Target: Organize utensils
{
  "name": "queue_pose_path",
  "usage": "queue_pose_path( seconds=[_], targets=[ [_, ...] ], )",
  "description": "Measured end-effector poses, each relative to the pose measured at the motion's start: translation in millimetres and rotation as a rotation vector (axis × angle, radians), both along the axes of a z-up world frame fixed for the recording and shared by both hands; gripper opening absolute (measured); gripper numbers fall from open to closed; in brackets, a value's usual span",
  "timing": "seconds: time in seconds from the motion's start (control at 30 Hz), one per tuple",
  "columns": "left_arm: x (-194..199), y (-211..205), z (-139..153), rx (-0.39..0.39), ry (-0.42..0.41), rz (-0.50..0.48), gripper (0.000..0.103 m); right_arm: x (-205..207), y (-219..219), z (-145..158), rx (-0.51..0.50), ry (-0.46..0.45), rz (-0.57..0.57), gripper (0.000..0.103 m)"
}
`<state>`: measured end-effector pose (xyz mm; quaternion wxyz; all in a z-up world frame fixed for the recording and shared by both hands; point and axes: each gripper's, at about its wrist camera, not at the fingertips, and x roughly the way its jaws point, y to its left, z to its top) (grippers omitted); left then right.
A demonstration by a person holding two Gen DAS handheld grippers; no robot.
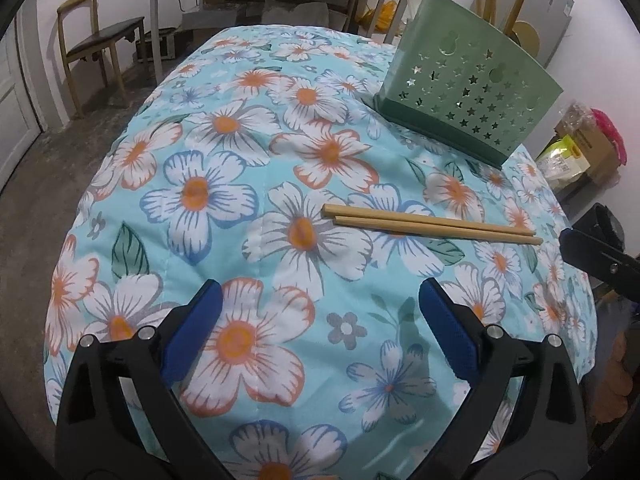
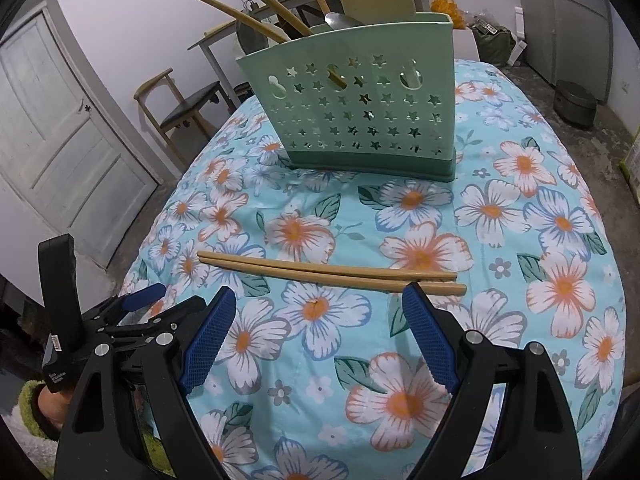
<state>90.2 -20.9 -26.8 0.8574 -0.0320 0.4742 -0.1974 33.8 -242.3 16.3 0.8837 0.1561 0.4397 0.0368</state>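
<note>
Left wrist view: your left hand-held gripper [image 1: 320,298] is spread wide, empty, over the floral counter [image 1: 224,148]. The chopsticks [image 1: 430,224] lie ahead of it, slightly right; the green utensil holder [image 1: 468,96] stands beyond them.

Right wrist view: your right hand-held gripper [image 2: 318,302] gapes empty, its right fingertip [image 2: 414,294] just short of the chopsticks [image 2: 332,271]; the holder [image 2: 360,104] stands beyond.

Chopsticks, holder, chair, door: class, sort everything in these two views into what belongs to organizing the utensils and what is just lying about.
Part of the job:
chopsticks lying loose on the tablecloth
green utensil holder, already holding utensils
left gripper, open
right gripper, open

Just there:
floral tablecloth
wooden chair
white door
</note>
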Motion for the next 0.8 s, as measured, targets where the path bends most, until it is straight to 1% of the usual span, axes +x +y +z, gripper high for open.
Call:
queue_pose_path(
  seconds=[0.03,0.1,0.13,0.23,0.43,0.63,0.73,0.8],
  targets=[
    [1,2,0,-0.014,0.007,0.001,0.095,0,0,0,0.000,0.000,0.001,0.083],
    [6,8,1,-0.065,0.028,0.015,0.095,1,1,0,-0.001,0.000,0.001,0.083],
    [8,15,1,-0.118,0.045,0.031,0.095,1,1,1,-0.002,0.000,0.000,0.083],
    [11,25,1,-0.193,0.068,0.049,0.095,1,0,0,0.002,0.001,-0.003,0.083],
    [12,31,1,-0.246,0.085,0.054,0.095,3,-3,-2,0.023,0.009,-0.012,0.083],
    [16,45,-1,-0.355,0.122,0.082,0.095,3,-3,-1,0.026,0.011,-0.014,0.083],
    [16,45,-2,-0.356,0.123,0.080,0.095,3,-2,-2,0.029,0.014,-0.013,0.083],
    [15,44,-1,-0.331,0.113,0.068,0.095,2,-2,-2,0.031,0.014,-0.014,0.083]
  ],
)
